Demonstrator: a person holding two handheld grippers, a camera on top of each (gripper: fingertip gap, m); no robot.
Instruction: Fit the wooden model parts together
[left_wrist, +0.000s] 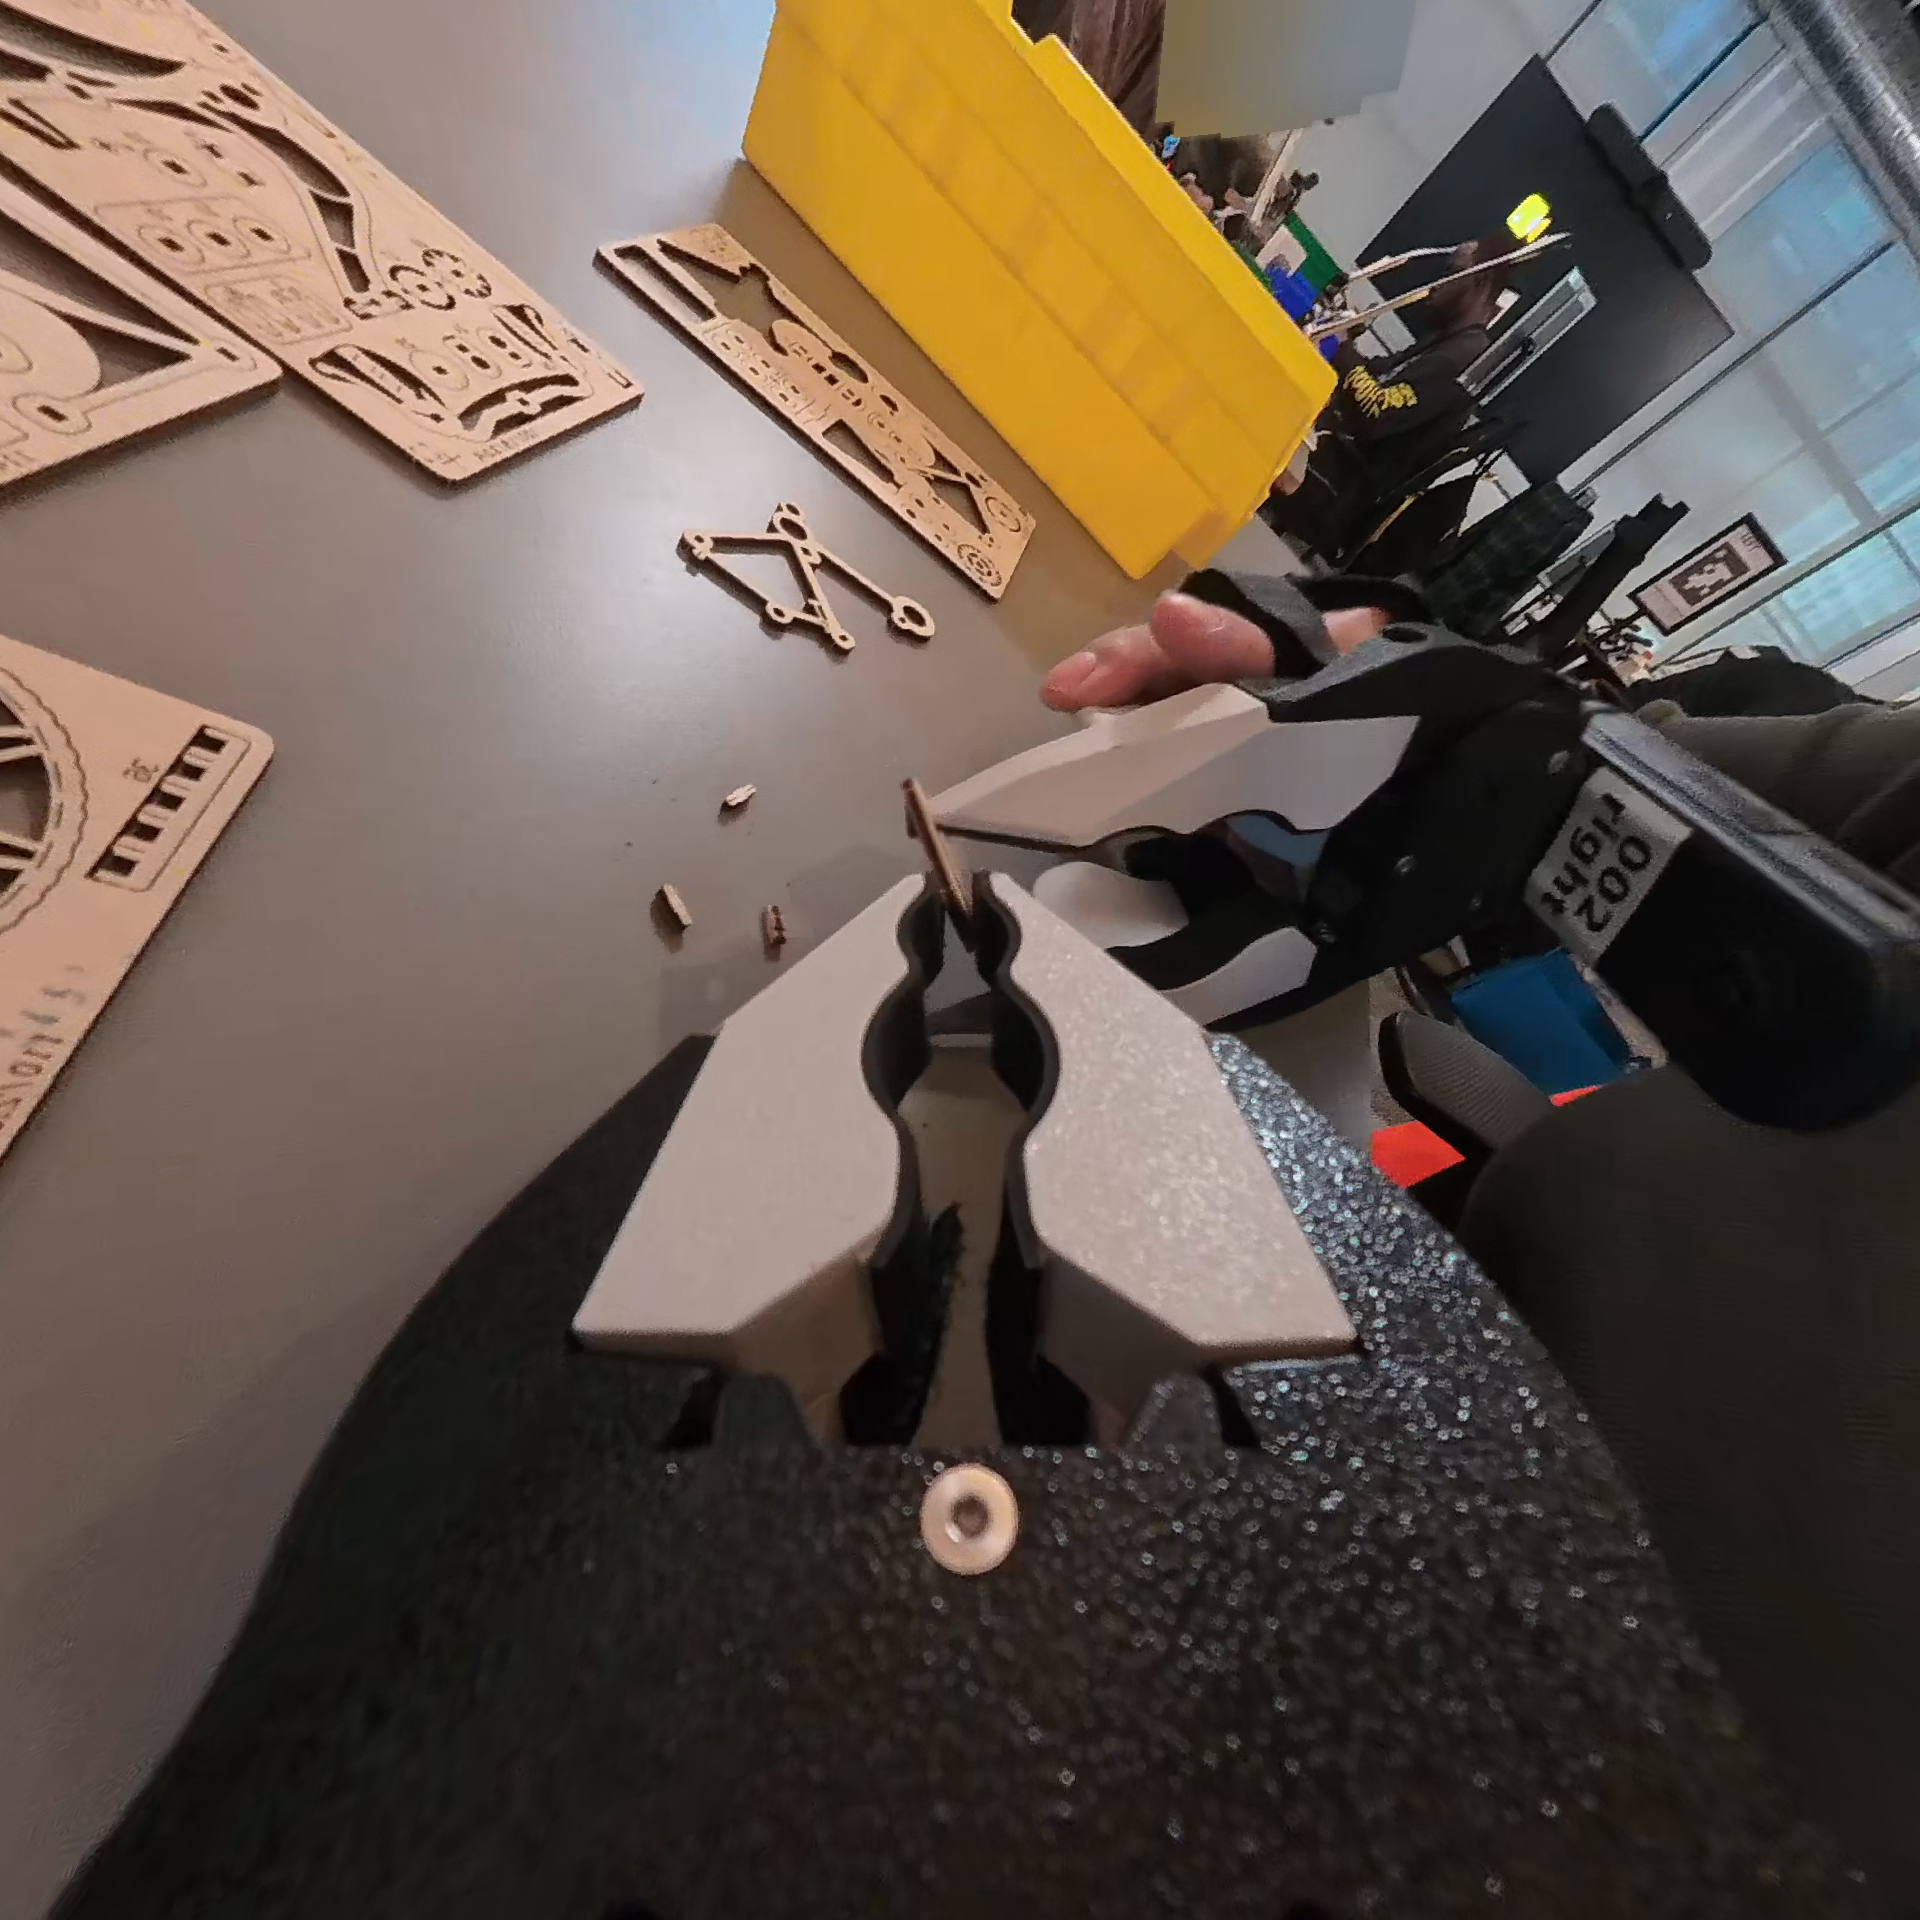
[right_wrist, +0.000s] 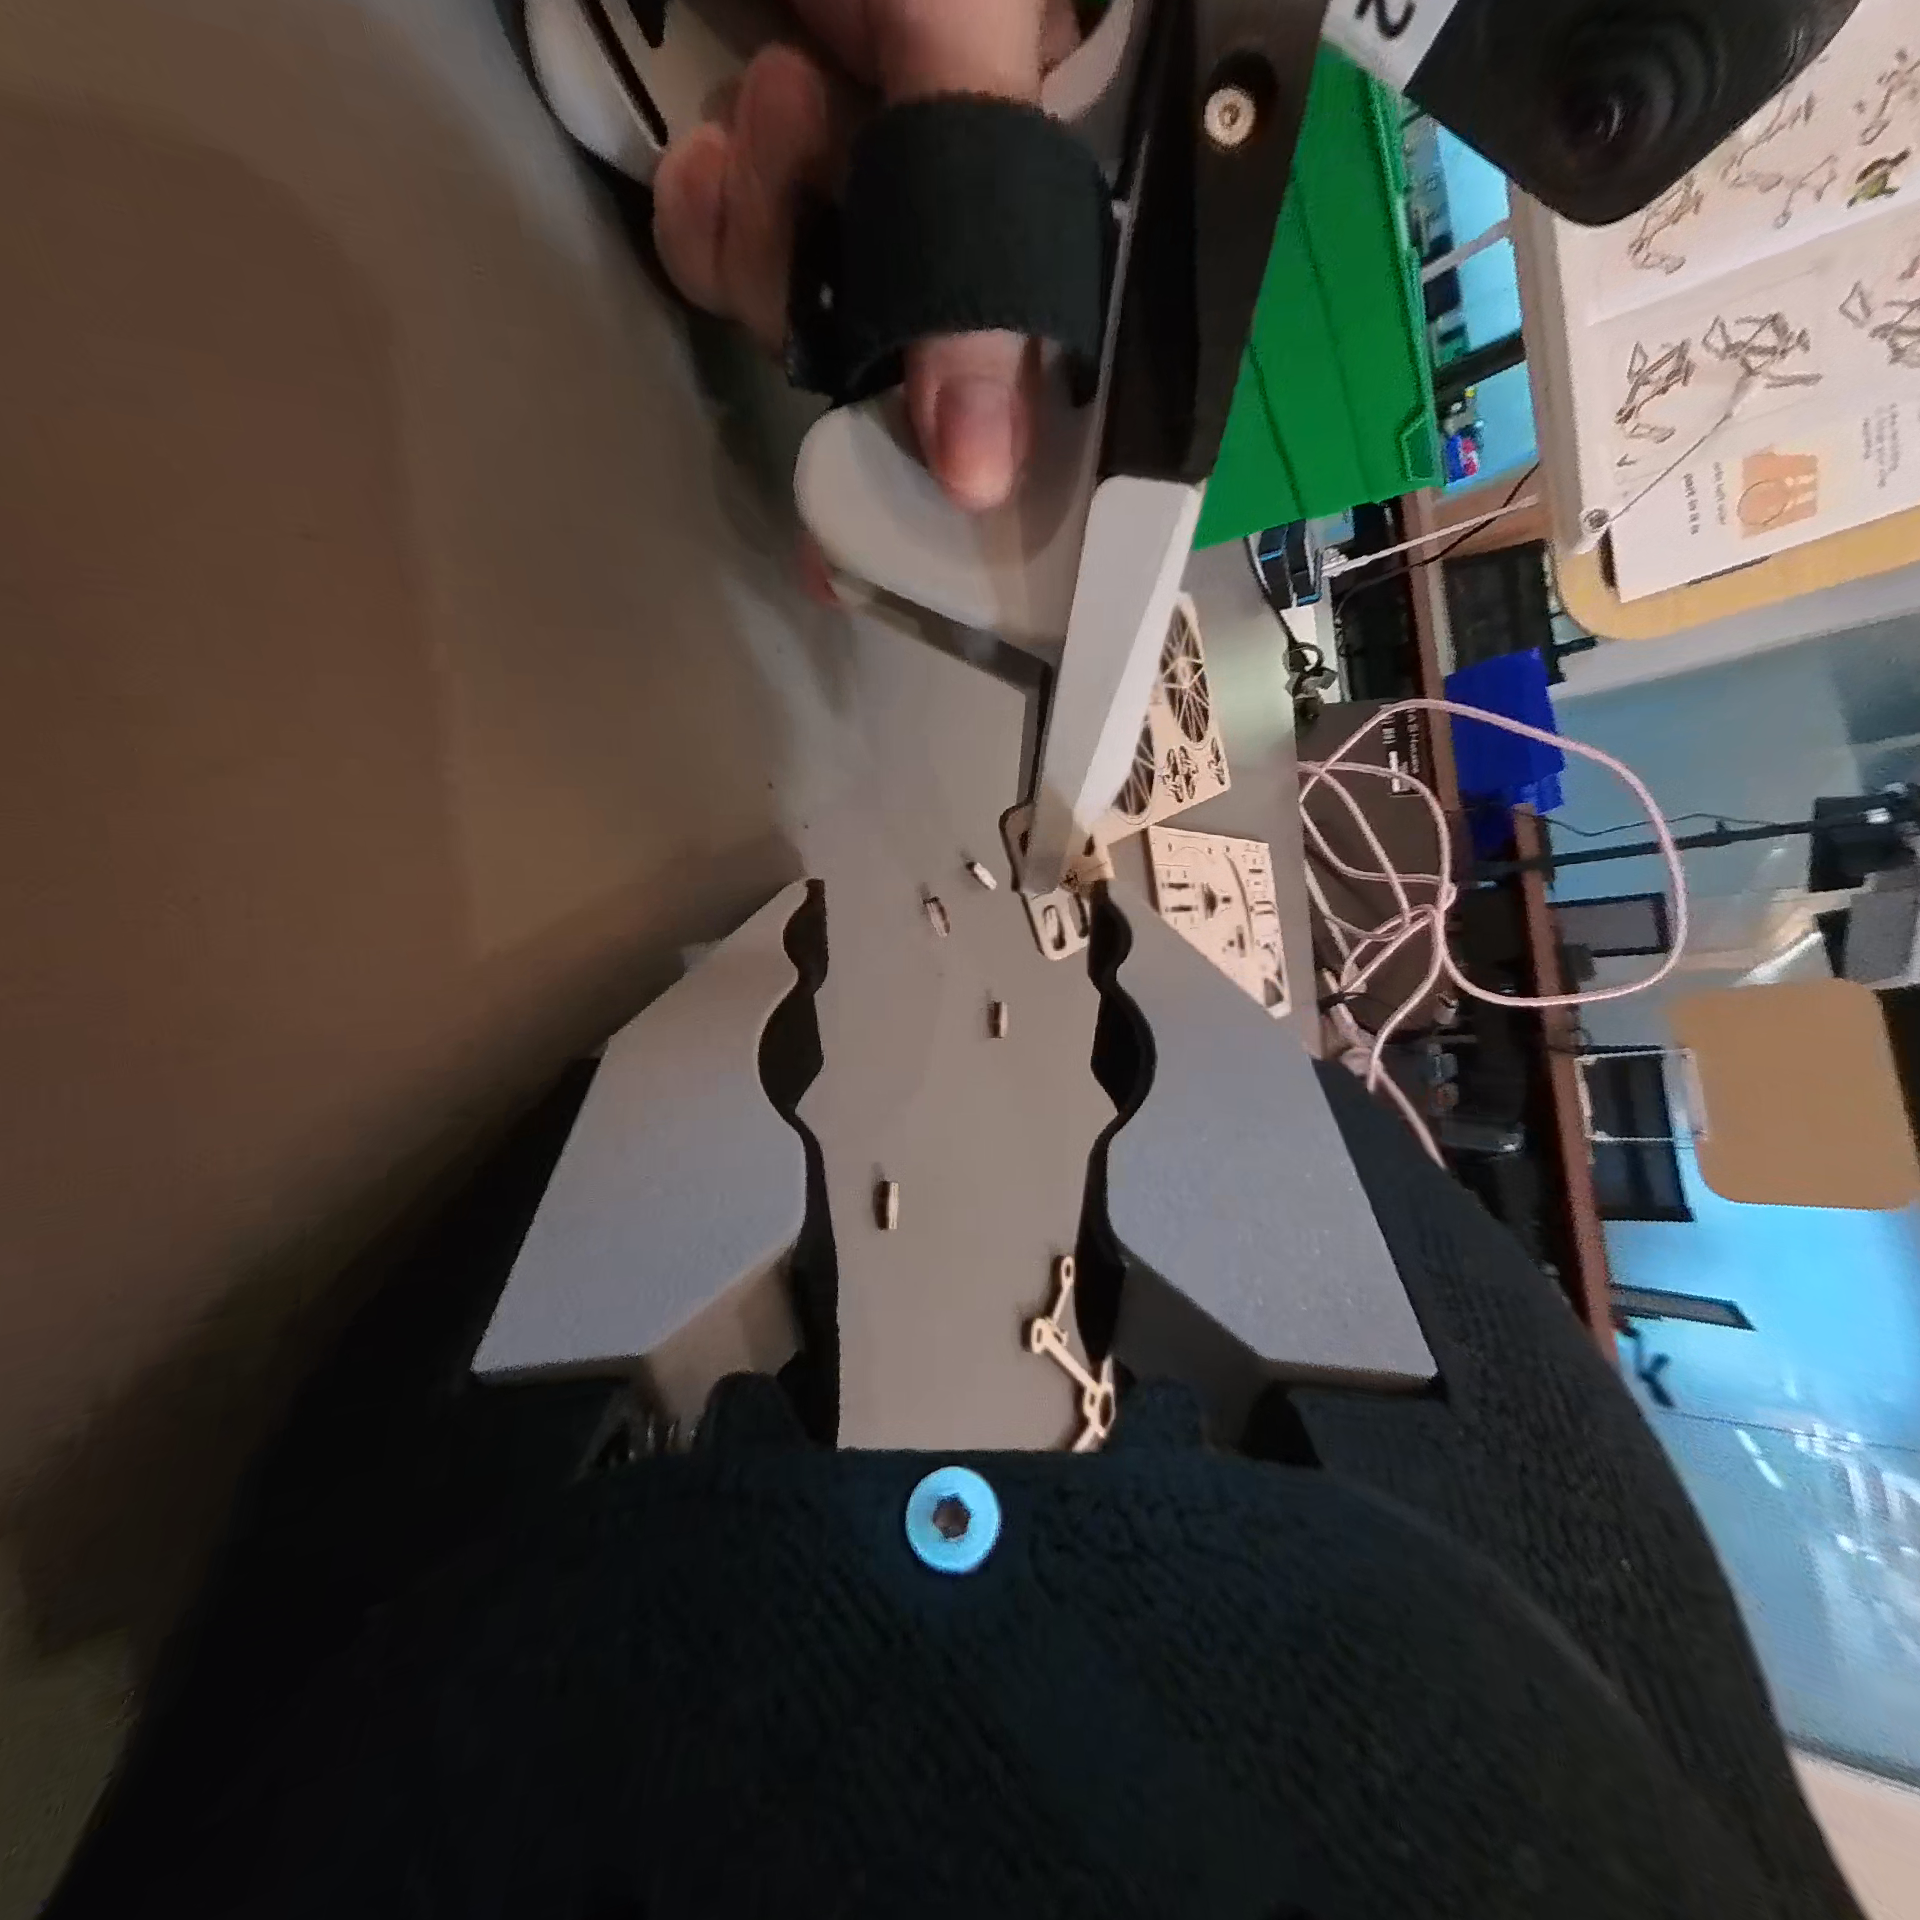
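Left tongs (left_wrist: 951, 899) pinch wooden part (left_wrist: 932, 847); right tongs (right_wrist: 951, 914) agape beside.

Left gripper (left_wrist: 954, 894): pale grey wedge fingers with wavy black inner edges, on a speckled black textured body with one silver screw (left_wrist: 970, 1517). Right gripper (right_wrist: 951, 925): same build, screw glinting blue. Black fabric strap (right_wrist: 951, 223) wraps the thumb; dark olive sleeve (left_wrist: 1797, 758) behind.
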